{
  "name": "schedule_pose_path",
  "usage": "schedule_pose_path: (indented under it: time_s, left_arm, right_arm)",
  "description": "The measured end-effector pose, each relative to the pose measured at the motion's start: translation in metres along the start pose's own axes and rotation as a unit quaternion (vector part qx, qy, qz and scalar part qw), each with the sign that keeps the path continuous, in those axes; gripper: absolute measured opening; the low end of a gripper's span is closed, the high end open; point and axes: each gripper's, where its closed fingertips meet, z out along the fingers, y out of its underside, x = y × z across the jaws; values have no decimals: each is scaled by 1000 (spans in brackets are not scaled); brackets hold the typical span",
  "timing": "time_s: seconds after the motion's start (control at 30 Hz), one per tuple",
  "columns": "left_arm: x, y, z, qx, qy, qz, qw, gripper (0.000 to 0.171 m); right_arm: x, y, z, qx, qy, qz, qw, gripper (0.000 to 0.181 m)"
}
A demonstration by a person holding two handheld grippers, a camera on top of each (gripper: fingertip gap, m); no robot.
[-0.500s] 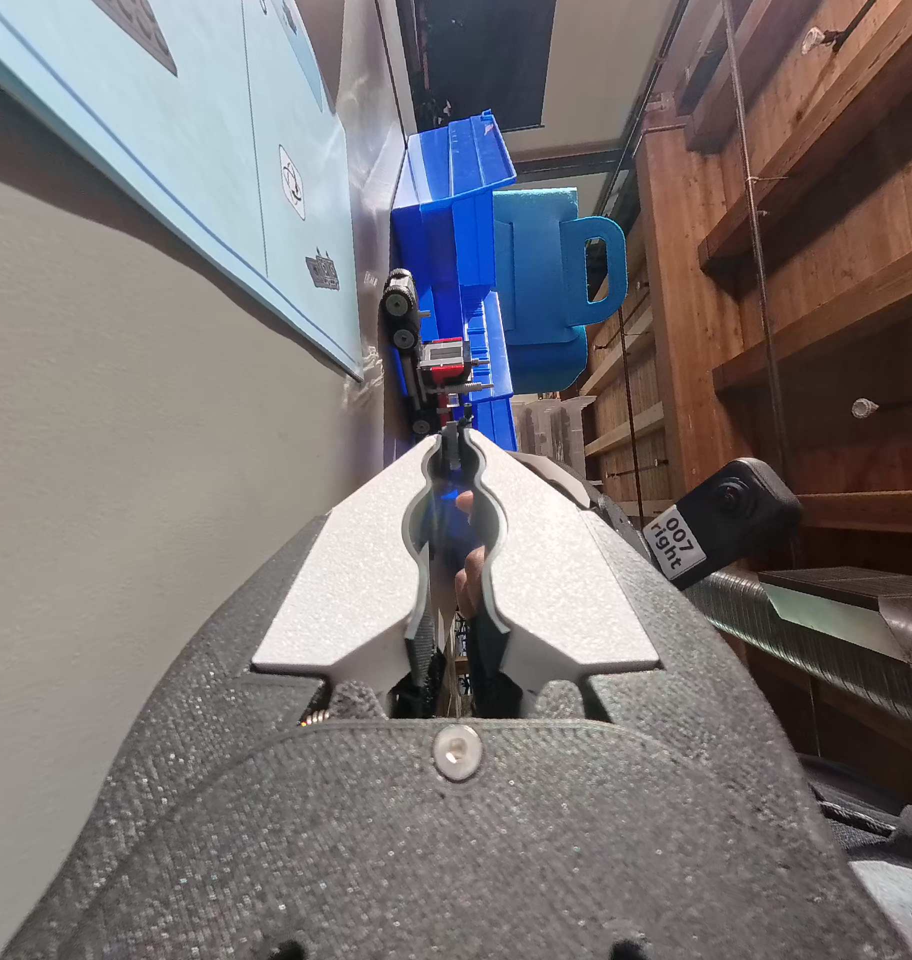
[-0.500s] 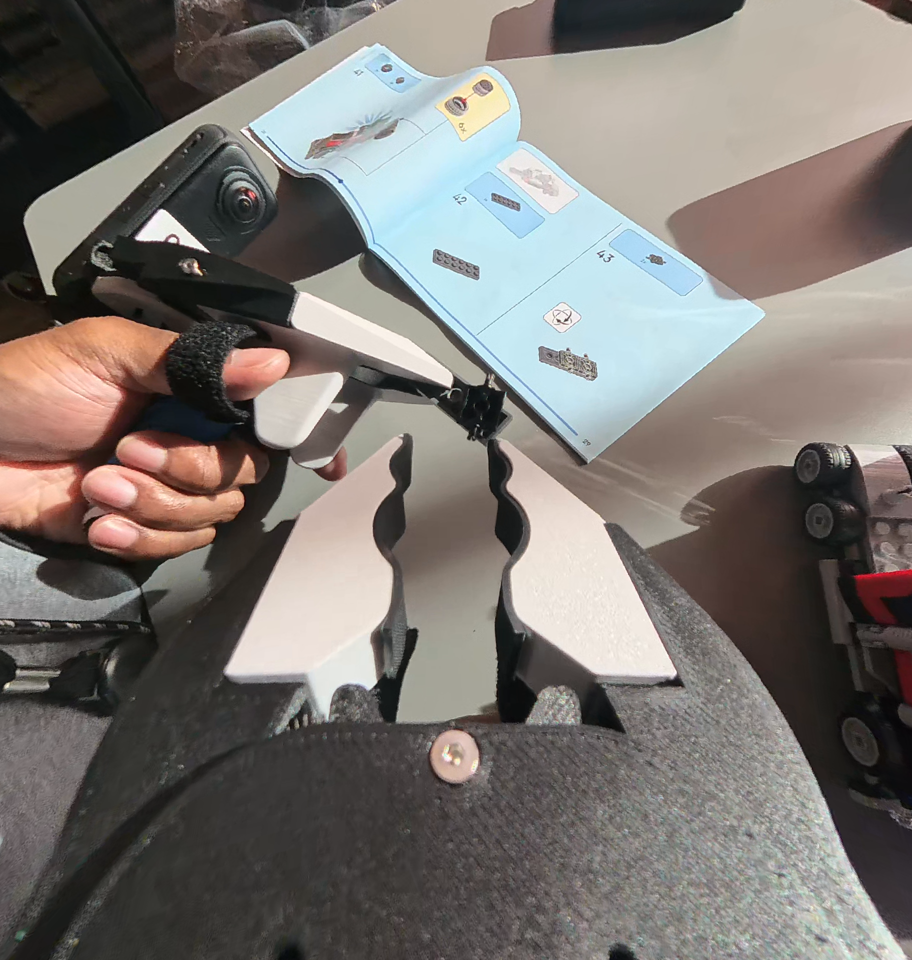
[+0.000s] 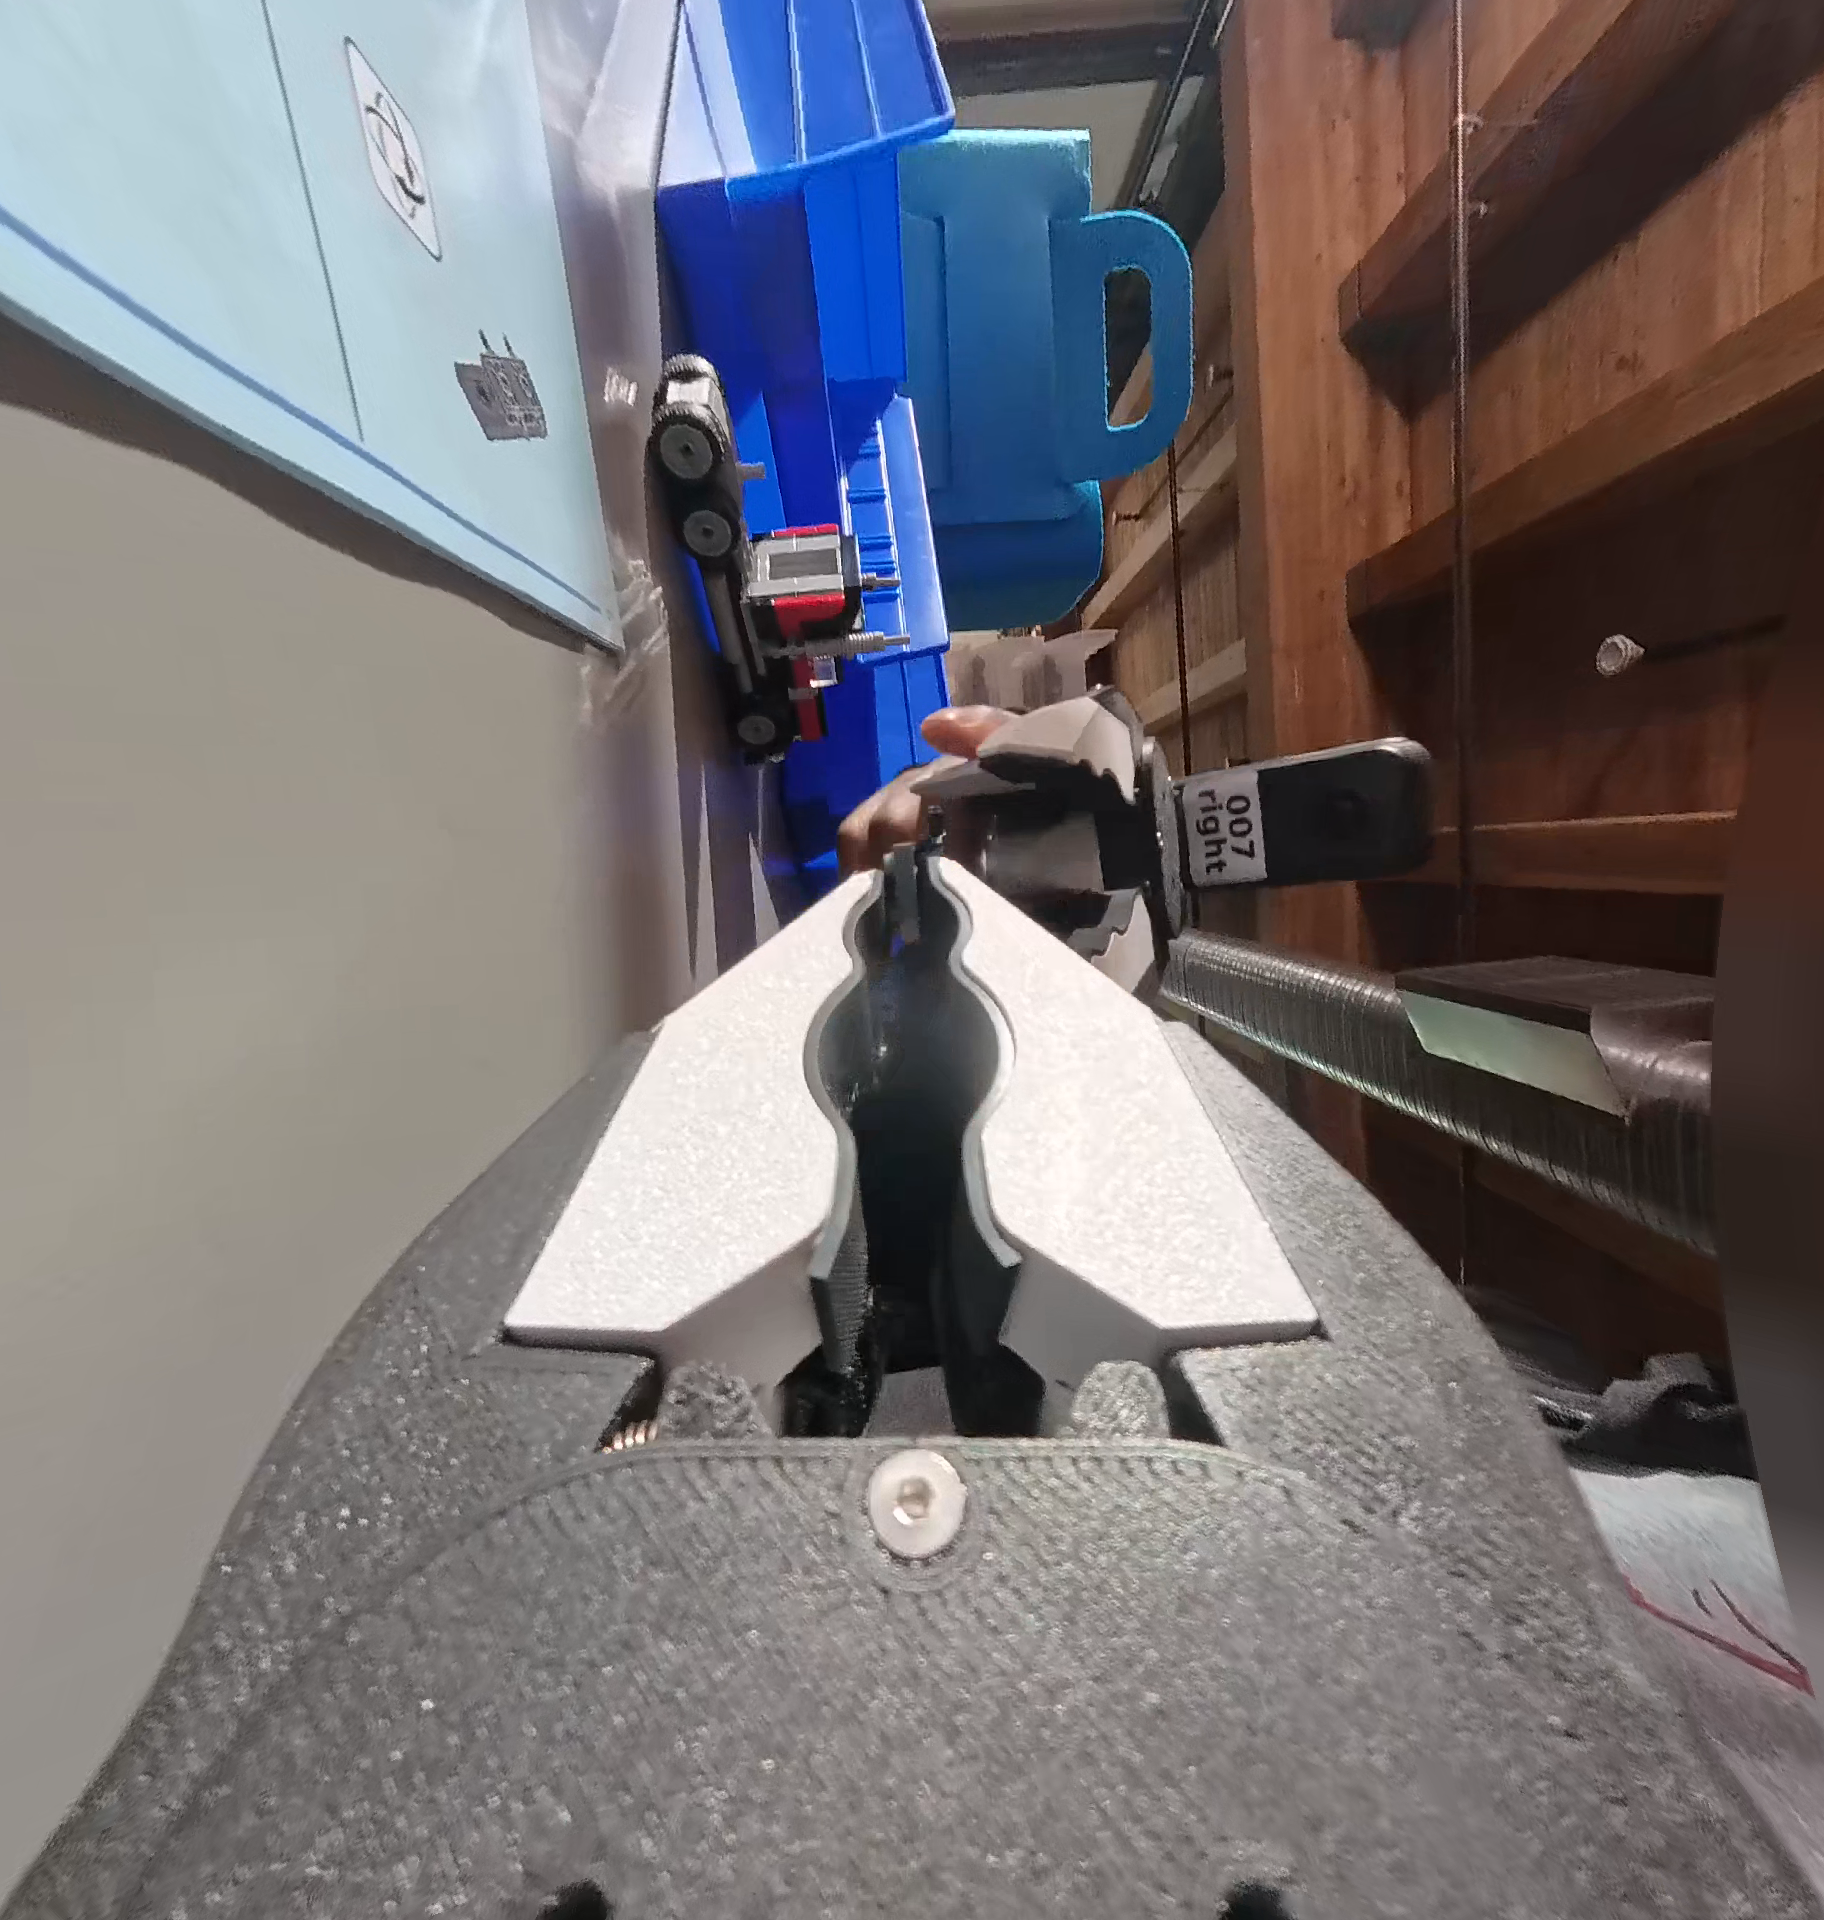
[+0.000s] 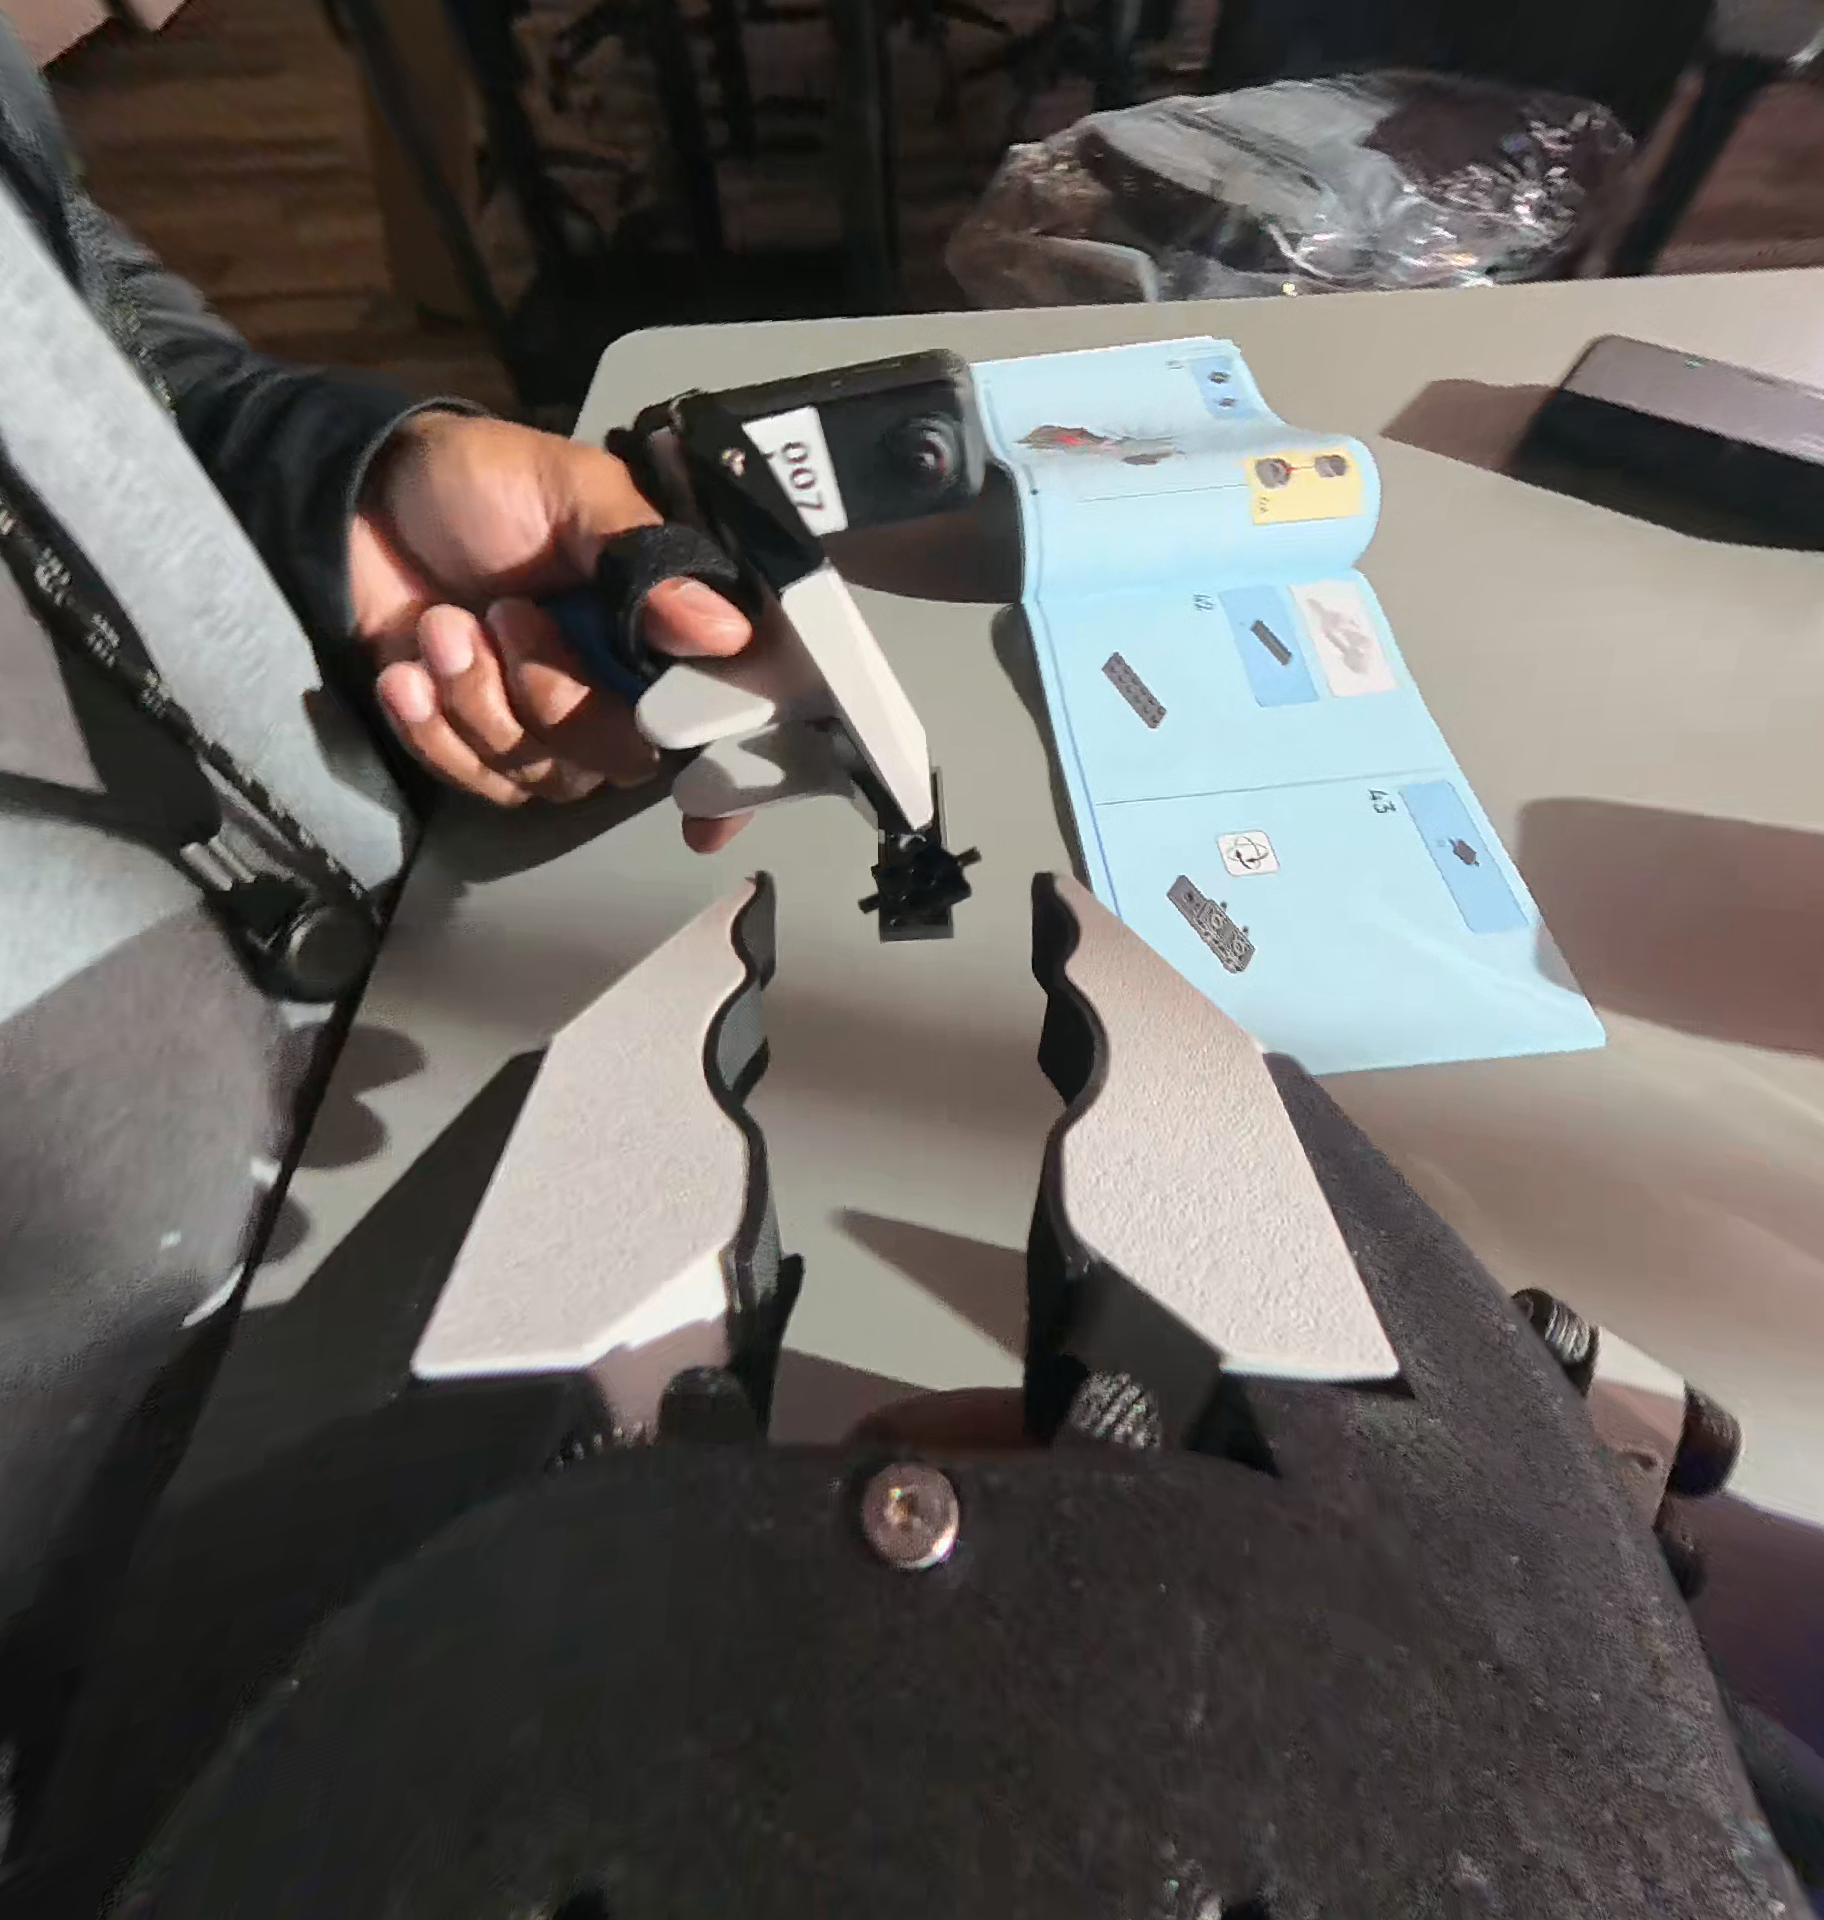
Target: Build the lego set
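Lego piece [image 4: 913,883], small and black, is pinched at the tips of our left gripper [image 4: 913,821], whose two grey fingers [image 4: 866,691] are pressed together on it. We hold this piece in the air above the grey desk [image 4: 1510,1195], not touching the surface. In the left wrist view the same dark piece [image 3: 903,894] stands between the closed tips of this gripper [image 3: 906,883].

Our right gripper [image 4: 900,914] has its fingers spread wide, with nothing between them. The piece hangs just in front of its tips, in the middle of the gap, and we cannot tell if it touches either finger. In the left wrist view this right gripper [image 3: 1053,790] shows farther off, with a hand [image 3: 887,821] behind it.

Our left hand [image 4: 503,623] holds the handle of the left gripper near the left edge of the desk, and one finger goes through a black strap.

A light blue instruction booklet [image 4: 1303,727] lies open on the desk, just beside the held piece, on its right side. In the left wrist view we see a partly built truck [image 3: 773,613], black, grey and red, with wheels on the desk, past the corner of the booklet [image 3: 264,312]. Just behind the truck are blue plastic bins [image 3: 804,208]. A dark flat box [image 4: 1718,436] lies near the far right edge of the desk.
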Motion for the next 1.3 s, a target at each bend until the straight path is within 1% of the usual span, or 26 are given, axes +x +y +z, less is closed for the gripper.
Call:
schedule_pose_path:
  time_s: [0.1,0.23,0.4,0.63,0.8,1.1,1.3]
  left_arm:
    - [2,4,-2,-29,3,1,1000,6]
    - [3,9,-3,-49,9,-1,999,6]
    - [3,10,-3,-56,10,0,998,6]
    - [3,10,-3,-59,9,3,998,6]
    - [3,7,-4,-48,9,4,999,6]
    - [2,-6,-7,-2,5,6,1000,6]
    - [2,-7,-7,5,6,4,1000,6]
  right_arm:
    - [-2,6,6,-20,-38,-21,999,54]
    - [-7,8,15,-20,-72,-38,996,54]
    - [-13,7,21,-5,-91,-37,995,52]
    - [-13,8,23,6,-89,-35,995,45]
    - [-8,7,25,10,-68,-34,997,32]
    - [3,5,31,17,17,-15,1000,31]
    - [5,5,32,23,35,4,999,32]
